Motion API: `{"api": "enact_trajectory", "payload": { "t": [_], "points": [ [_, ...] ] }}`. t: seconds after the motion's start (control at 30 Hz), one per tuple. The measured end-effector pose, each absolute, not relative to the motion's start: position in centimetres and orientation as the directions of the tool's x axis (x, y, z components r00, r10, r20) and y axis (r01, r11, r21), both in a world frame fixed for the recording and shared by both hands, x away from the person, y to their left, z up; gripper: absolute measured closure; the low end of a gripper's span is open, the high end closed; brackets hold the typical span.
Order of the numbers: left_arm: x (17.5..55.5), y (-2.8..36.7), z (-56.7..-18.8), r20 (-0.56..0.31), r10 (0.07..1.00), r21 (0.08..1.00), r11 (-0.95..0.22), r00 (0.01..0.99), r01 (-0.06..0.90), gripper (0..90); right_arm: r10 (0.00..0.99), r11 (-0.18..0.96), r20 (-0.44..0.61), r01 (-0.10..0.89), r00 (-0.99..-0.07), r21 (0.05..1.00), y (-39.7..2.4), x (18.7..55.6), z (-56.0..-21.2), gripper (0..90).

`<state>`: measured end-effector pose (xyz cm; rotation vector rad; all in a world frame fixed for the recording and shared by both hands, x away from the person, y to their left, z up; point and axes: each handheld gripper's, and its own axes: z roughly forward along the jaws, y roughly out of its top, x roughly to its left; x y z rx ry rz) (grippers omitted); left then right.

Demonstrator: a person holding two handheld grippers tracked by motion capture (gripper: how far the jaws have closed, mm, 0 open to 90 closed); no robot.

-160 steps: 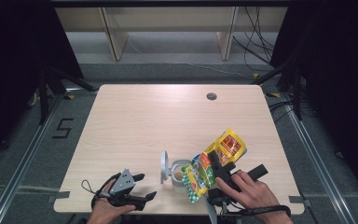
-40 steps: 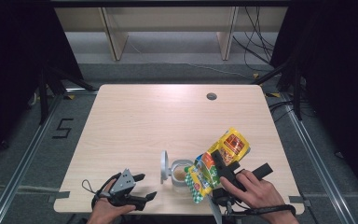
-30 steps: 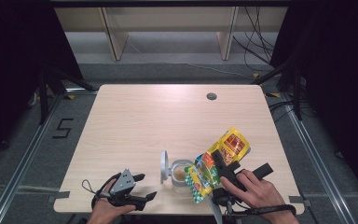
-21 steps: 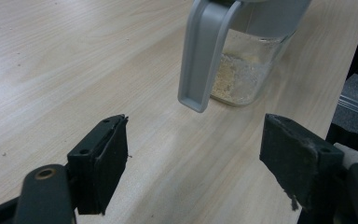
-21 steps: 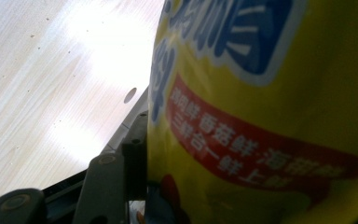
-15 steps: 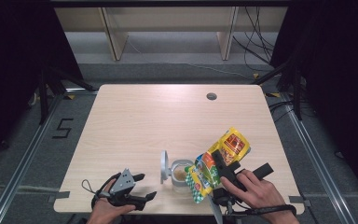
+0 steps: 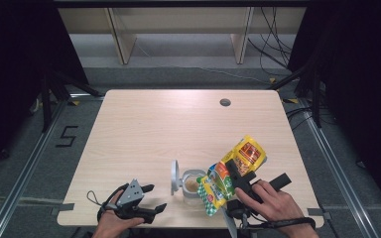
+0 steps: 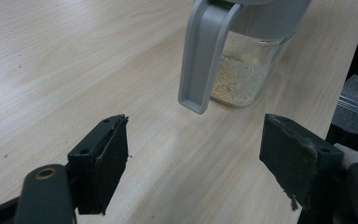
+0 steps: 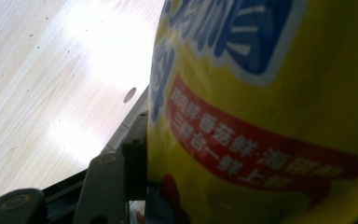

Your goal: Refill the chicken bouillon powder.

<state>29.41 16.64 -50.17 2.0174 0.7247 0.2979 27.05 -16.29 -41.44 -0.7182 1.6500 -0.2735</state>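
Right gripper clamps yellow seasoning packet, tipped over open glass jar; left gripper wide open, empty, on bench.

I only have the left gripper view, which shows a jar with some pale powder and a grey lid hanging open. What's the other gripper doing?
Observer: The right gripper holds a yellow packet tilted over the jar, its low end at the jar's mouth.
Operator: Is it really clamped, or just resting there?
Observer: Clamped, as far as I can tell; in the right gripper view a black pad lies flat against the packet's printed face.
Operator: And where is my left gripper relative to the jar?
Observer: In the high view the left gripper sits open near the table's front edge, left of the jar and apart from it, with the hinged lid facing it.
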Motion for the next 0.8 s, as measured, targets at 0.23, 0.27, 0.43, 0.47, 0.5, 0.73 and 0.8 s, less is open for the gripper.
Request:
{"api": "enact_trajectory", "payload": {
  "t": [0.23, 0.27, 0.43, 0.47, 0.5, 0.73, 0.8],
  "points": [
    [29.42, 16.6, -50.18, -0.076, 0.6, 0.85, -0.378, 0.796, 0.367, 22.8, -0.594, 0.778, -0.802, -0.303, -0.067, -0.551, -16.35, 27.07, -41.39, 50.6],
    [29.47, 16.67, -50.14, -0.071, 0.595, 0.848, -0.387, 0.801, 0.362, 22.8, -0.591, 0.78, -0.804, -0.302, -0.066, -0.548, -16.36, 27.06, -41.38, 50.6],
    [29.4, 16.61, -50.16, -0.073, 0.604, 0.849, -0.381, 0.794, 0.367, 22.8, -0.592, 0.779, -0.804, -0.302, -0.062, -0.55, -16.35, 27.03, -41.38, 50.6],
    [29.43, 16.67, -50.15, -0.065, 0.604, 0.846, -0.389, 0.795, 0.365, 22.8, -0.593, 0.778, -0.802, -0.302, -0.066, -0.551, -16.34, 27.04, -41.38, 50.6],
    [29.39, 16.62, -50.17, -0.073, 0.603, 0.849, -0.381, 0.794, 0.367, 22.8, -0.593, 0.778, -0.802, -0.301, -0.065, -0.551, -16.35, 27.03, -41.37, 50.6],
    [29.58, 16.68, -50.11, -0.056, 0.59, 0.852, -0.392, 0.805, 0.347, 22.7, -0.587, 0.78, -0.808, -0.301, -0.05, -0.548, -16.48, 26.98, -41.31, 50.6],
    [29.34, 16.66, -50.08, -0.069, 0.608, 0.848, -0.382, 0.791, 0.368, 22.8, -0.59, 0.78, -0.805, -0.301, -0.063, -0.548, -16.45, 27.02, -41.24, 50.6]
  ]
}}
